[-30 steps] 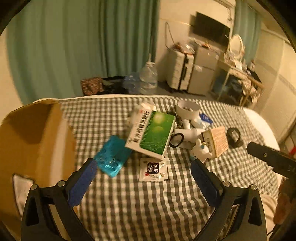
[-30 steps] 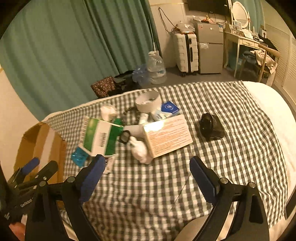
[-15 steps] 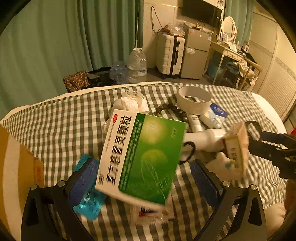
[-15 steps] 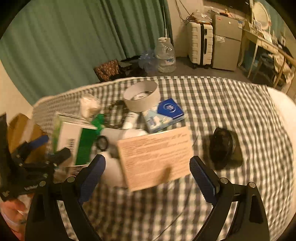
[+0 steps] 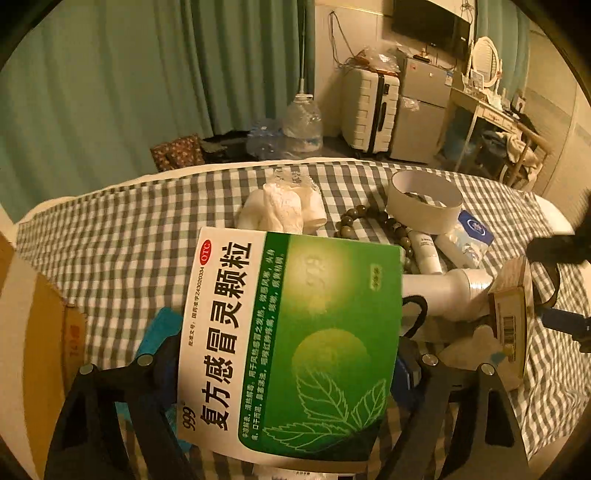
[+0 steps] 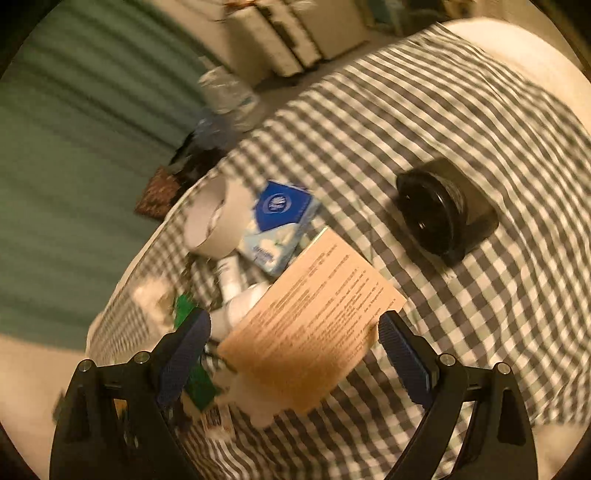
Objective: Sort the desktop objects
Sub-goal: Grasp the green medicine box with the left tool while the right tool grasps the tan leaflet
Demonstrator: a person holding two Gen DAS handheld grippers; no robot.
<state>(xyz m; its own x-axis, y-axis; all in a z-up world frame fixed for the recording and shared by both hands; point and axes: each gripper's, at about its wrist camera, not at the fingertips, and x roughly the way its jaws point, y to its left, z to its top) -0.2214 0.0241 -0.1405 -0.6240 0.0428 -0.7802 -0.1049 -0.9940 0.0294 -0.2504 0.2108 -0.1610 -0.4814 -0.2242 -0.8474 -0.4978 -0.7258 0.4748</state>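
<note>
Both claws straddle boxes, open: left claw point(image 5: 288, 365) around the green medicine box point(image 5: 291, 343), right claw point(image 6: 293, 347) around the tan box point(image 6: 310, 328); close squarely on the box sides.

Green curtains point(image 5: 147, 81); suitcase point(image 5: 369, 110) beside small fridge point(image 5: 421, 114); water jug point(image 5: 303, 123) on floor; wall TV point(image 5: 430, 20).

On the checked cloth lie two medicine boxes: one green-and-white box point(image 5: 291, 343) and one tan box point(image 6: 310, 332). There is one round white tub point(image 5: 424, 208), one blue tissue pack point(image 6: 277, 225), one bead bracelet point(image 5: 369, 225), one black round device point(image 6: 443, 210), one large white bottle point(image 5: 447, 291), one small white tube point(image 5: 426, 254) and one crumpled white wrapper point(image 5: 284, 208).
</note>
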